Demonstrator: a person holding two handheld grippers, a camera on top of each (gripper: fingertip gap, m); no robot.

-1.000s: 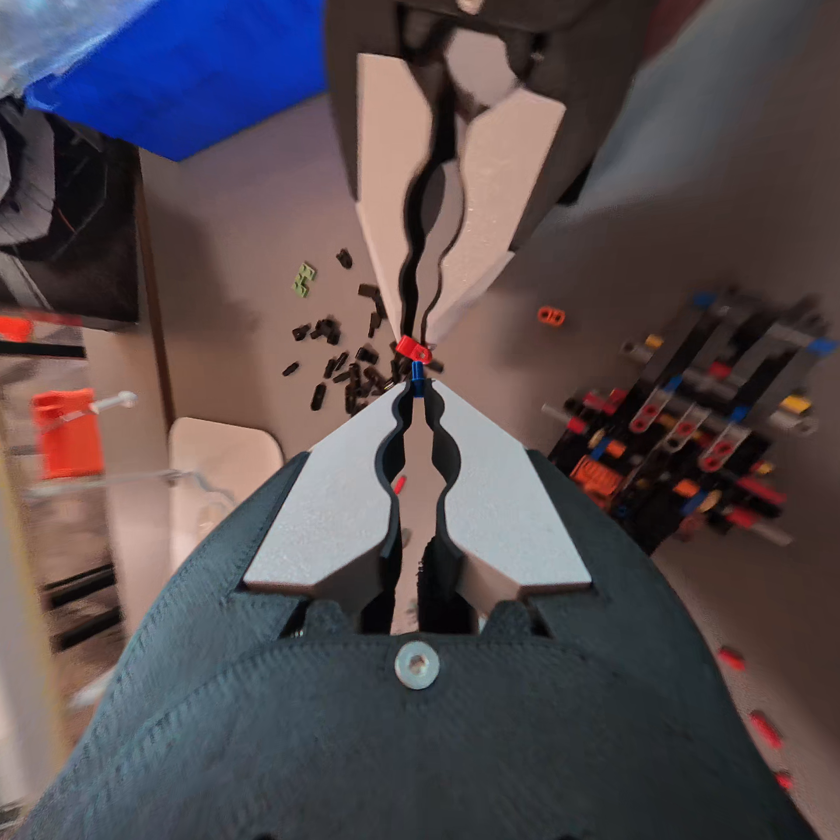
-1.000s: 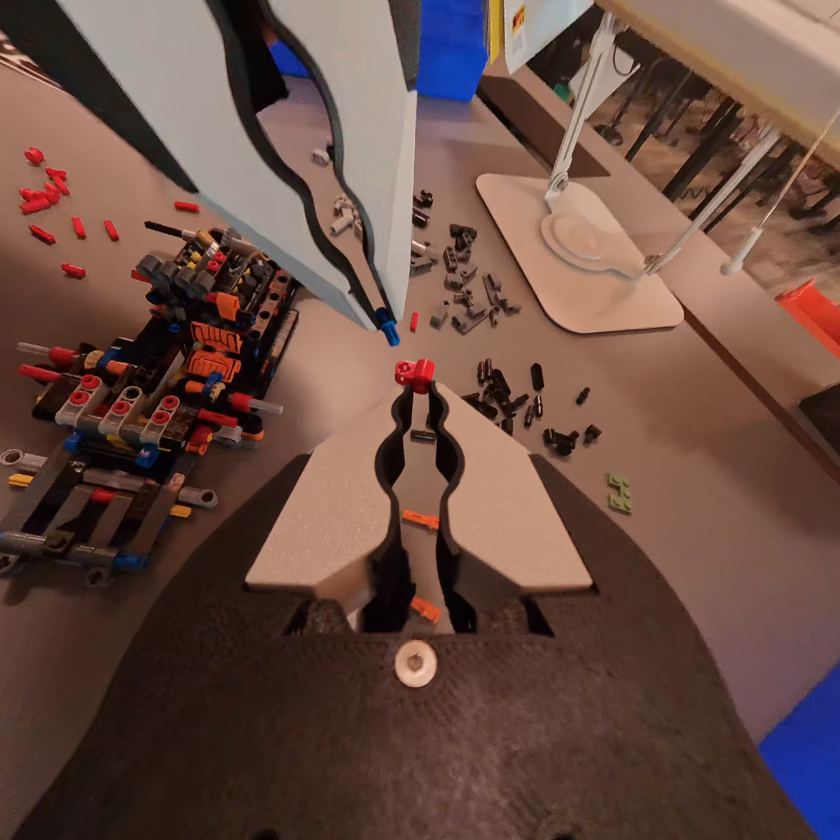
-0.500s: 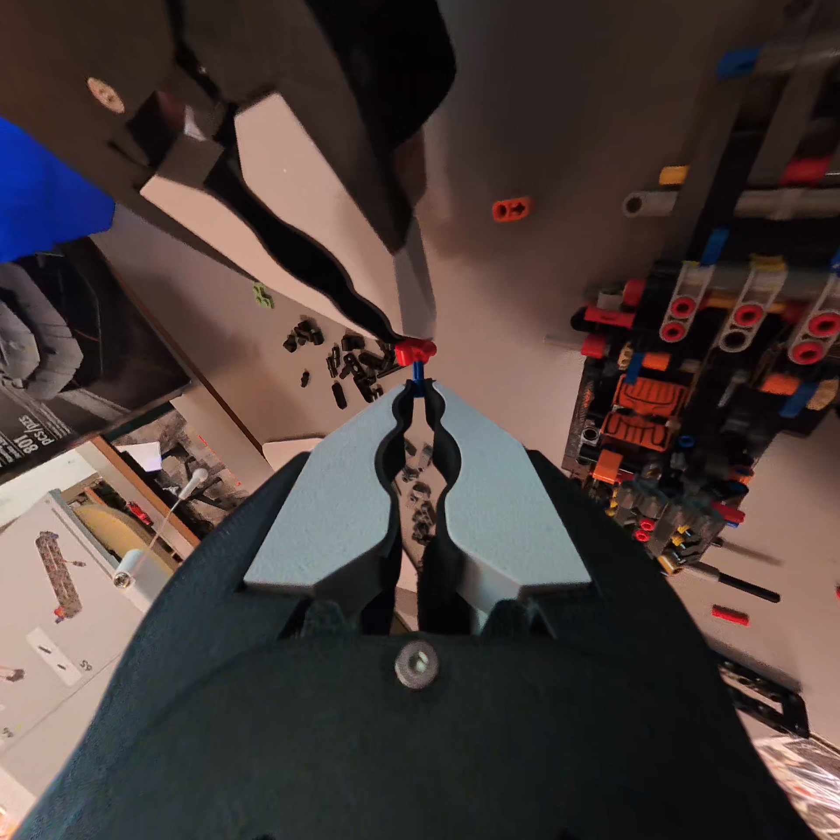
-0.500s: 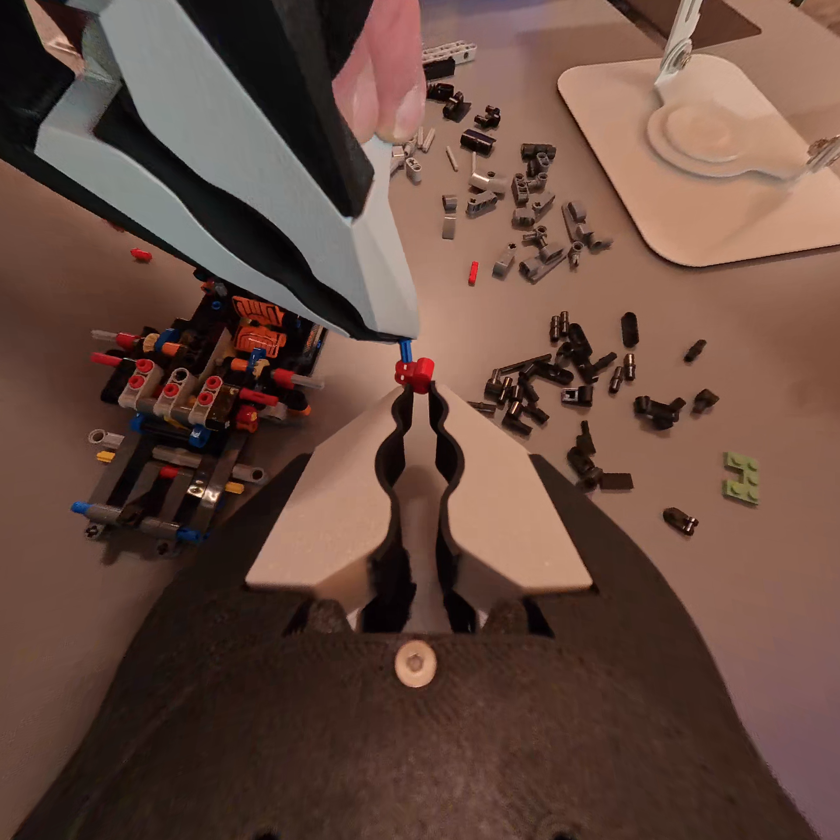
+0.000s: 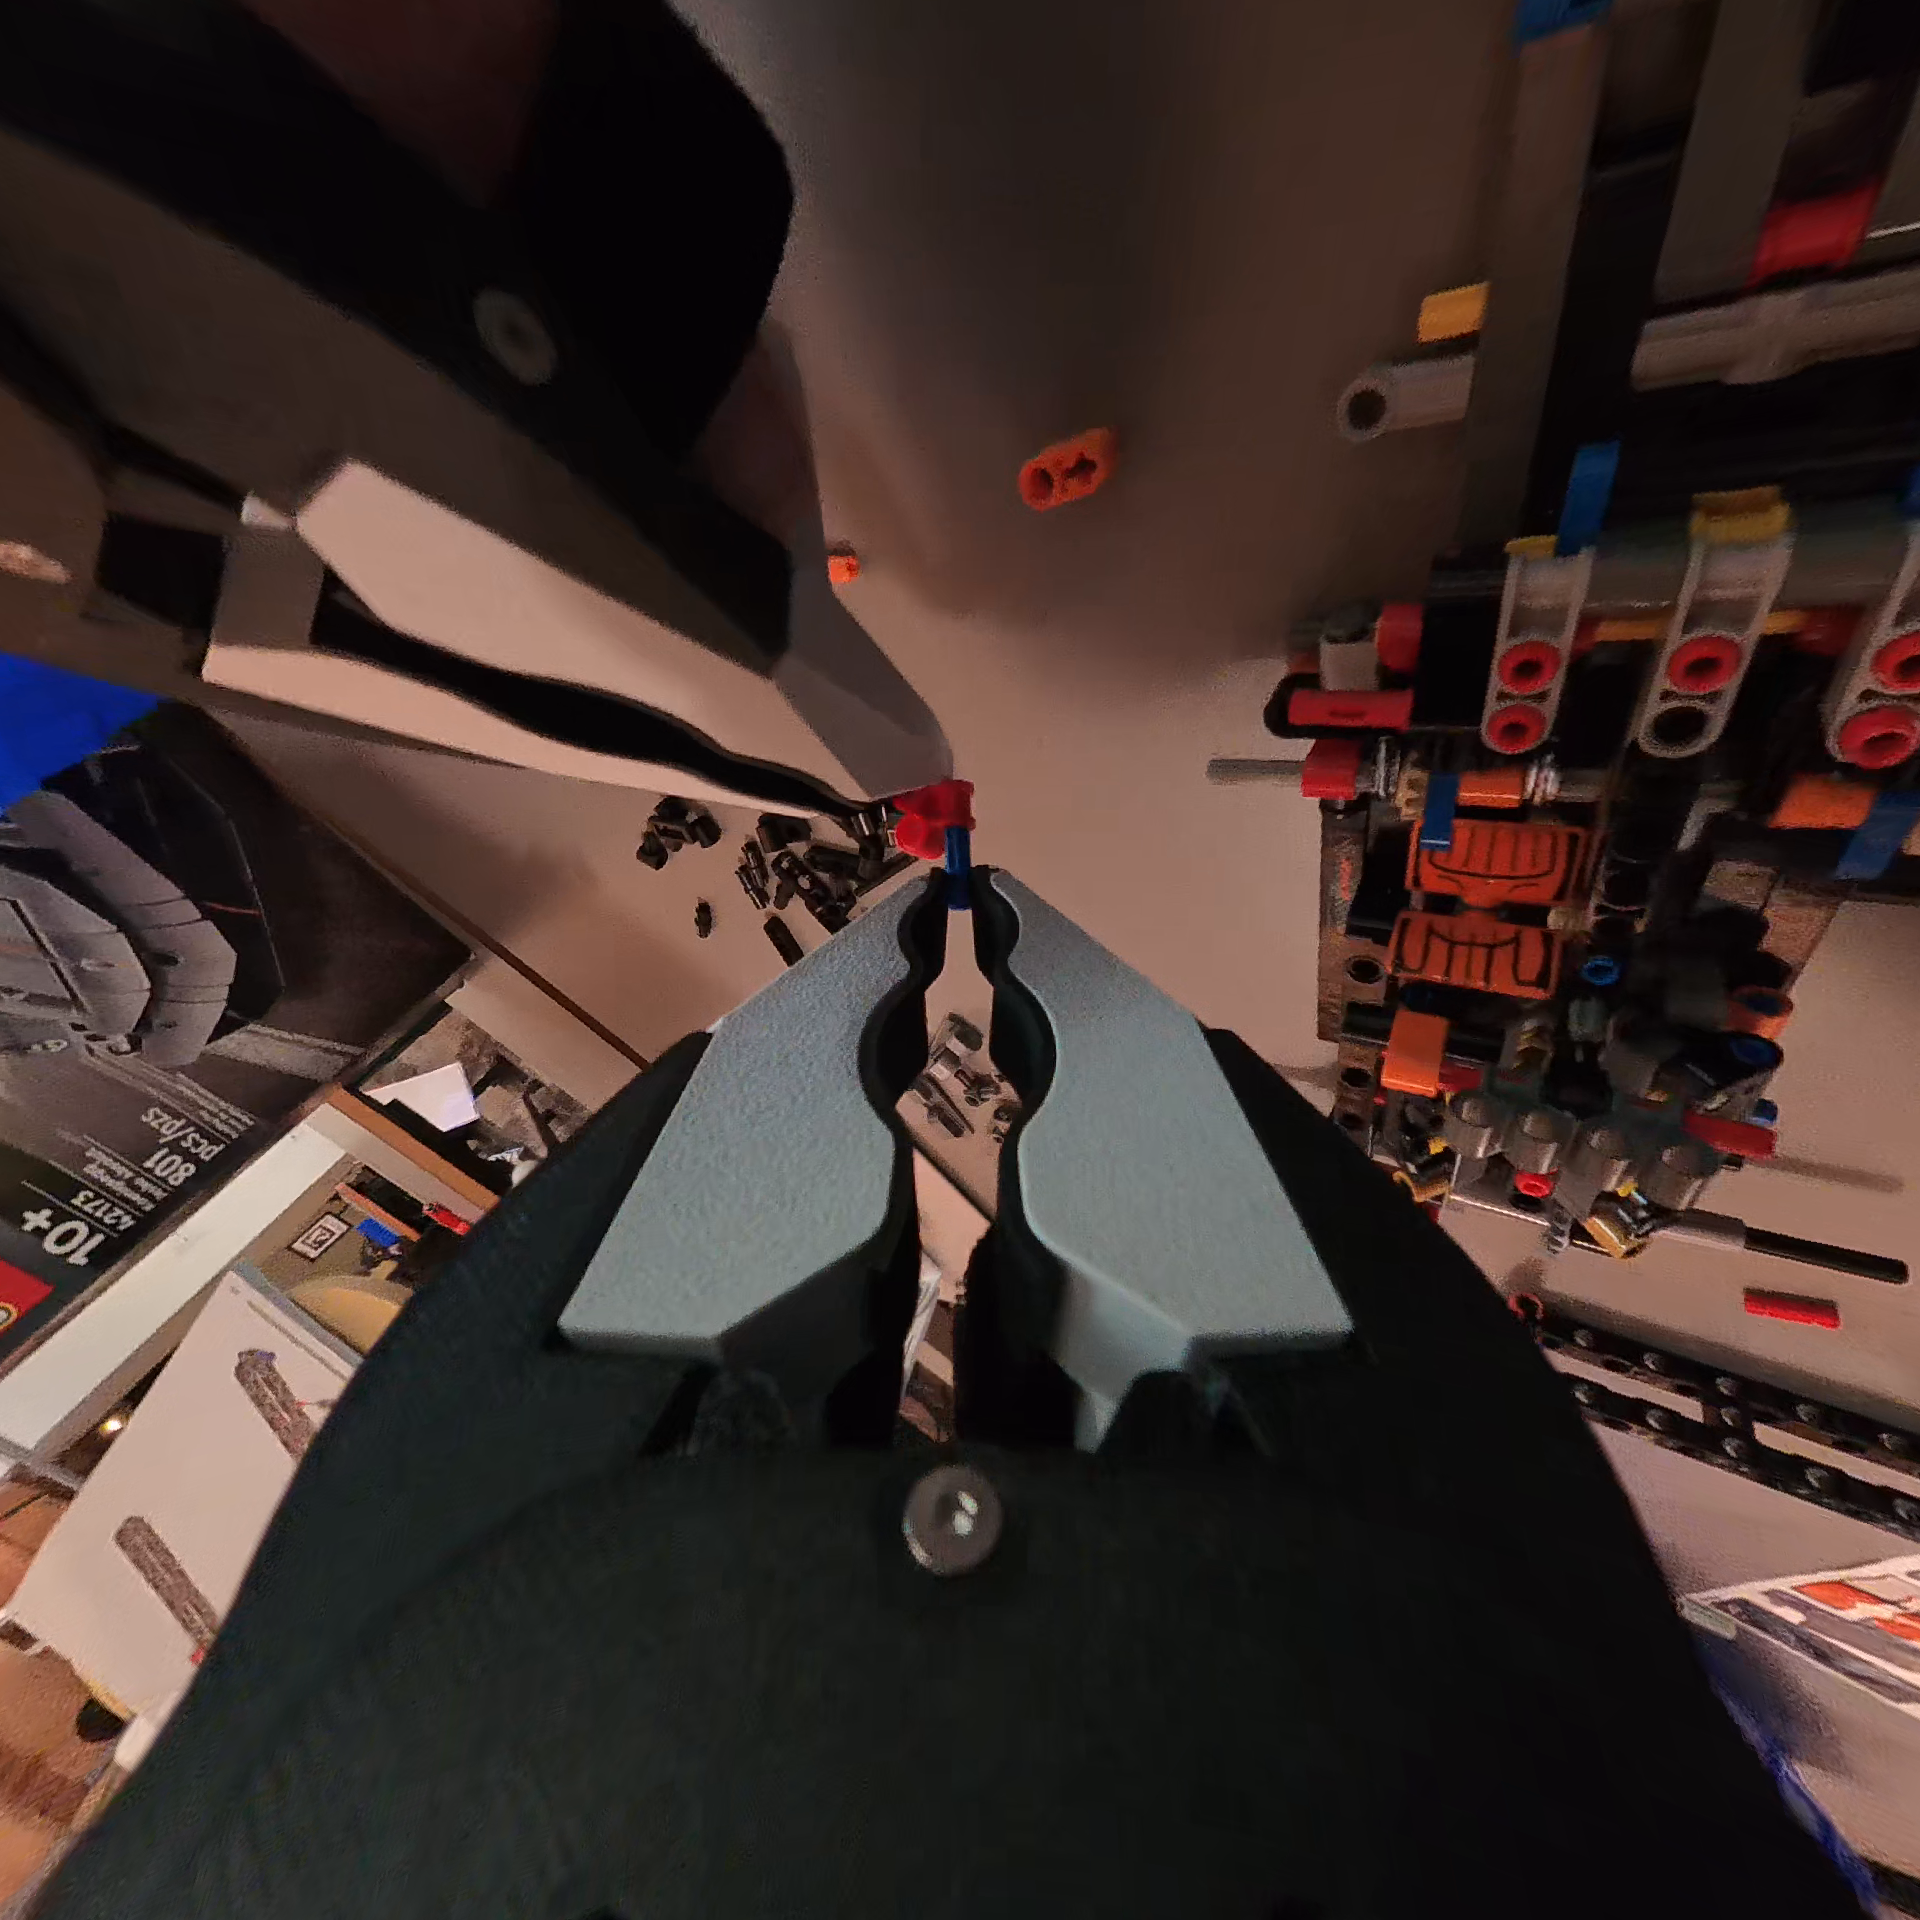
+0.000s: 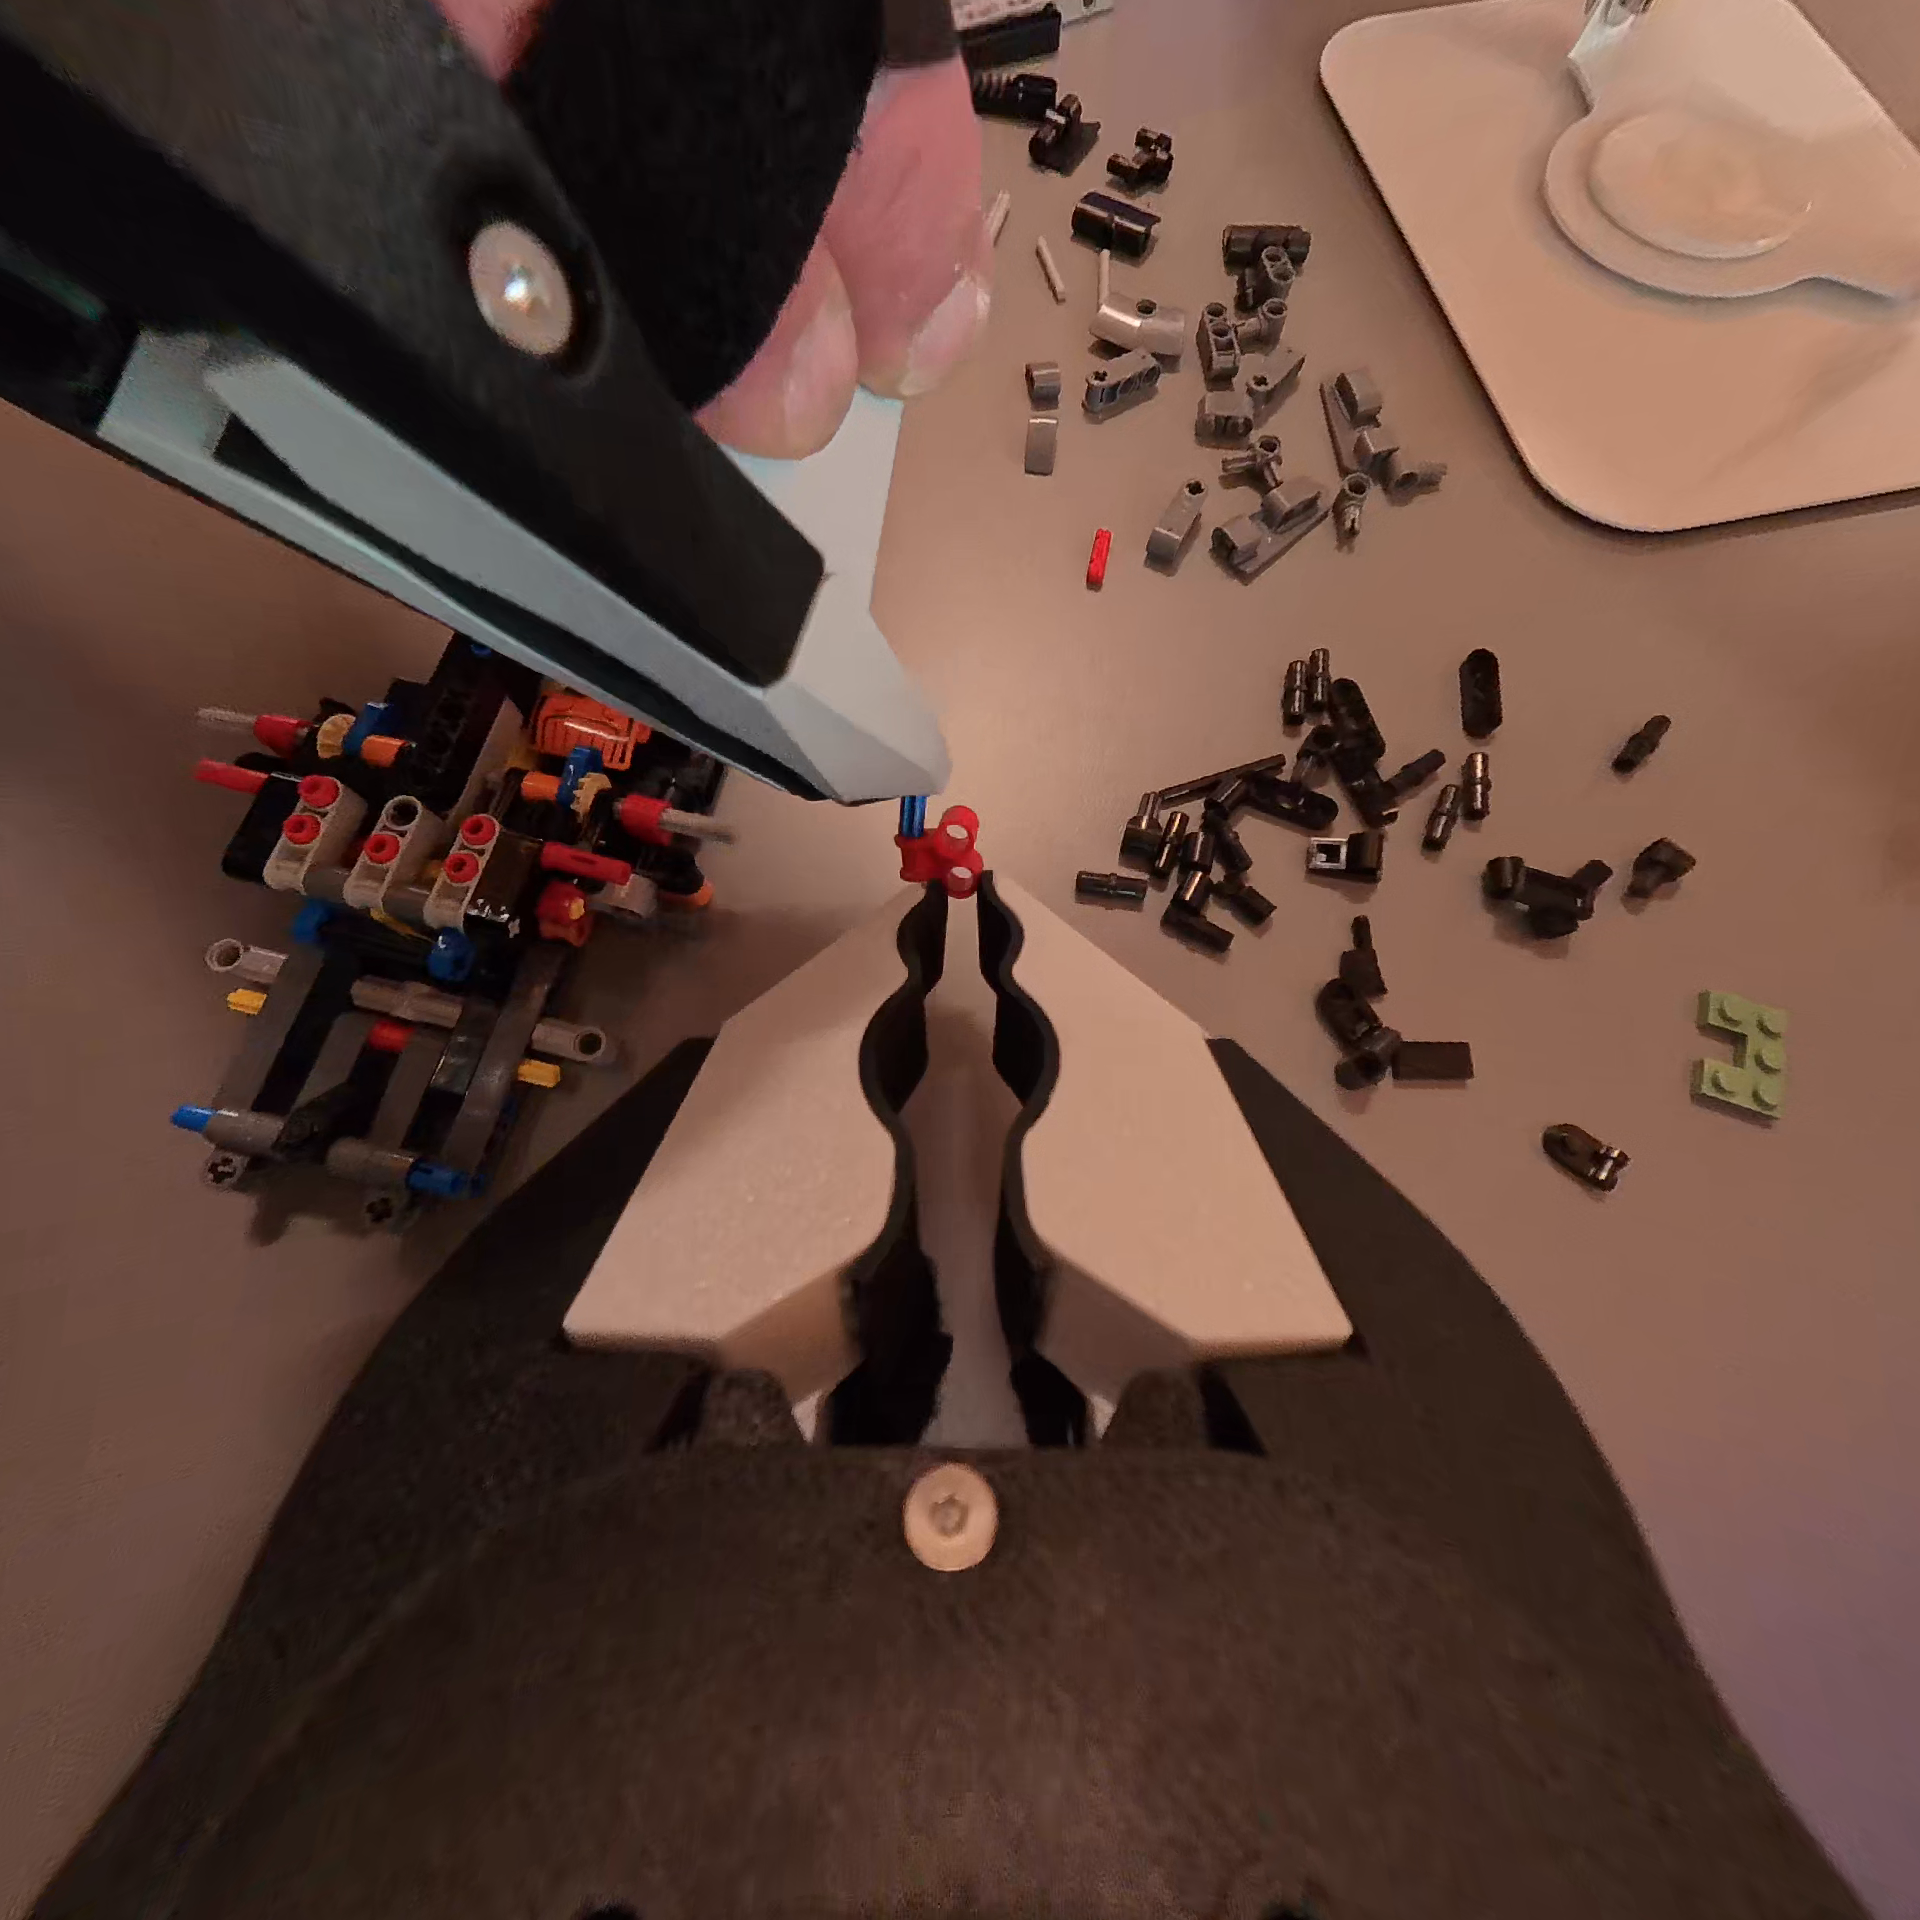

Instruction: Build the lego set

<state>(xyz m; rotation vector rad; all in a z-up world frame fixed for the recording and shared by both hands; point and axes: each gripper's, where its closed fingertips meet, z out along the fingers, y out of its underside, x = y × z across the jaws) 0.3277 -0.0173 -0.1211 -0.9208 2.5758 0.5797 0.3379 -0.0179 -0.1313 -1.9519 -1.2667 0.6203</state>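
My left gripper (image 5: 958, 885) is shut on a small blue pin (image 5: 958, 862). My right gripper (image 6: 961, 891) is shut on a small red connector (image 6: 943, 850). The two tips meet in mid-air above the table, and the blue pin (image 6: 912, 815) sits in the red connector (image 5: 928, 816). The left gripper comes in from the upper left in the right wrist view (image 6: 894, 774). The right gripper comes in from the left in the left wrist view (image 5: 894, 795). The partly built model (image 6: 416, 883) of black, grey, red, orange and blue parts stands on the table; it also shows in the left wrist view (image 5: 1579, 883).
Loose black pieces (image 6: 1340, 831) and grey pieces (image 6: 1236, 416) lie on the table, with a green plate (image 6: 1745, 1055) and a red pin (image 6: 1098, 556). A white stand base (image 6: 1662, 260) is at the back right. An orange piece (image 5: 1065, 481), the set's box (image 5: 156, 987) and instruction pages (image 5: 1808, 1652) show too. My left and right fingertips are right by each other. The orange piece (image 5: 1065, 481) lies around 5 cm away from my right fingertips.
Both grippers turned and closed in; the blue pin, apart from the red connector a second ago, now sits in it. The left gripper swung low, nearer the model.
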